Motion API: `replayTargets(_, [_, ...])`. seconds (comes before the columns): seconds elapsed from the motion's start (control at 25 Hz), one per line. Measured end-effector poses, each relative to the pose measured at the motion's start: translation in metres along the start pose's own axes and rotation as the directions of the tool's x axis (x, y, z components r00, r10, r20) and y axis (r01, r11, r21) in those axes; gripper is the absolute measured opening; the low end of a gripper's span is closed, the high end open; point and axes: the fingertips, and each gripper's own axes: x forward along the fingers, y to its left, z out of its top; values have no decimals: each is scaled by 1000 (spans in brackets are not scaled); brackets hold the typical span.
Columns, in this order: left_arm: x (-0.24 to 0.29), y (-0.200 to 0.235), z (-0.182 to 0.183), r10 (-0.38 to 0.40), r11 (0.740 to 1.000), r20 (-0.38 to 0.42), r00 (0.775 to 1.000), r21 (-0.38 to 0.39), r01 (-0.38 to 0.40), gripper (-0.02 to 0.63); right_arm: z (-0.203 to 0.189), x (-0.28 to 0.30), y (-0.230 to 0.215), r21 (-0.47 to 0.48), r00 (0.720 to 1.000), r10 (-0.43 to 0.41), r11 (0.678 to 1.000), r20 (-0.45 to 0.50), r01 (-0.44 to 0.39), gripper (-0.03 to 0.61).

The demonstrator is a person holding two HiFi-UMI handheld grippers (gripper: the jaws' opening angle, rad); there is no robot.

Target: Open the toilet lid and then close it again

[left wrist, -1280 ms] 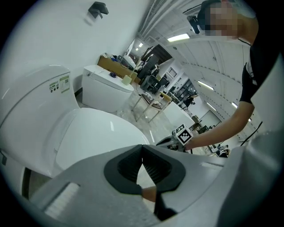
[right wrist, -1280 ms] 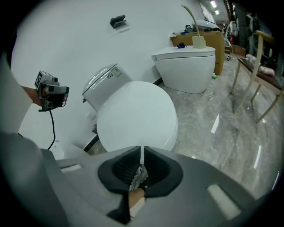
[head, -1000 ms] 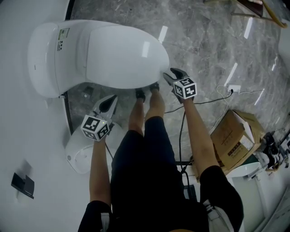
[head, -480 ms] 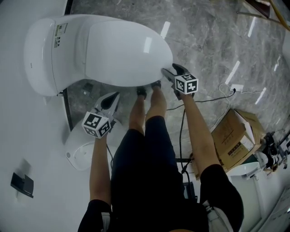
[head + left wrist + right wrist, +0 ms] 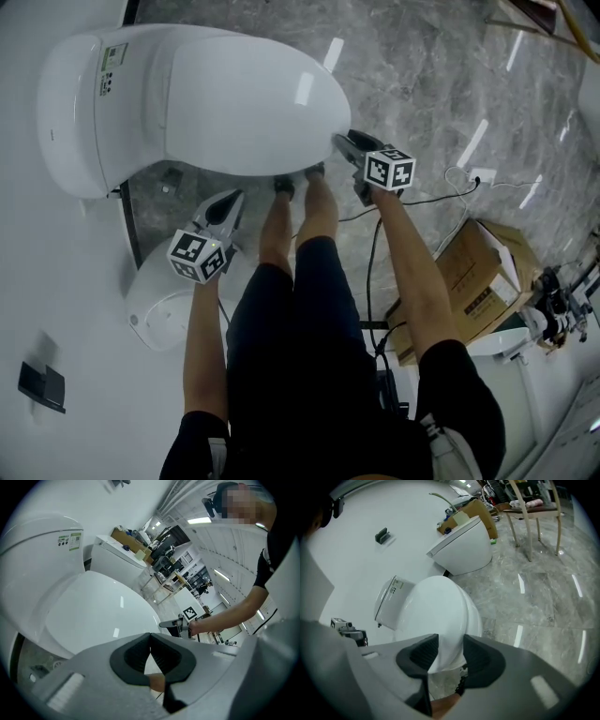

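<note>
Narrowed just now, the jaws of the right gripper (image 5: 343, 142) are set astride, unclamped, the front rim of the lowered glossy white toilet lid (image 5: 248, 98); the left gripper (image 5: 230, 200) is shut, empty. For opening, clamping and lifting are required.

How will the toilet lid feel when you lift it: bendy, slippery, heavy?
Probably stiff: the lid is one smooth domed shell that keeps its shape. Likely slippery, since its glossy top shows bright reflections. It should swing up, not come away, as it seems joined at the back near the tank.
</note>
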Motion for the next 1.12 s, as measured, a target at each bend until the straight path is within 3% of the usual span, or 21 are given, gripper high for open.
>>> replayTargets(0.2, [1, -5, 5, -13, 1000, 14, 1000, -3, 13, 11, 4, -11, 2, 49, 1000, 2, 999, 31, -3, 114])
replayTargets(0.52, [0, -7, 4, -18, 1000, 23, 1000, -12, 18, 12, 11, -25, 12, 126, 997, 36, 991, 71, -45, 101])
replayTargets(0.68, [-1, -2, -12, -6, 998, 16, 1000, -65, 7, 12, 15, -36, 24, 163, 991, 74, 982, 112, -92, 87])
replayTargets(0.84, [4, -2, -28, -15, 985, 29, 999, -169, 19, 14, 22, -48, 39, 157, 985, 107, 979, 135, -128, 81])
replayTargets(1.0, [13, 0, -36, 14, 954, 85, 996, -300, 12, 15, 28, -62, 54, 156, 975, 144, 973, 171, -171, 74])
replayTargets(1.04, [13, 3, -36, 26, 935, 120, 992, -355, 18, 15, 30, -64, 58, 159, 971, 154, 970, 181, -183, 72])
replayTargets(1.12, [11, 14, -37, 79, 866, 221, 972, -499, 43, 34, 33, -68, 65, 168, 964, 170, 964, 203, -205, 70])
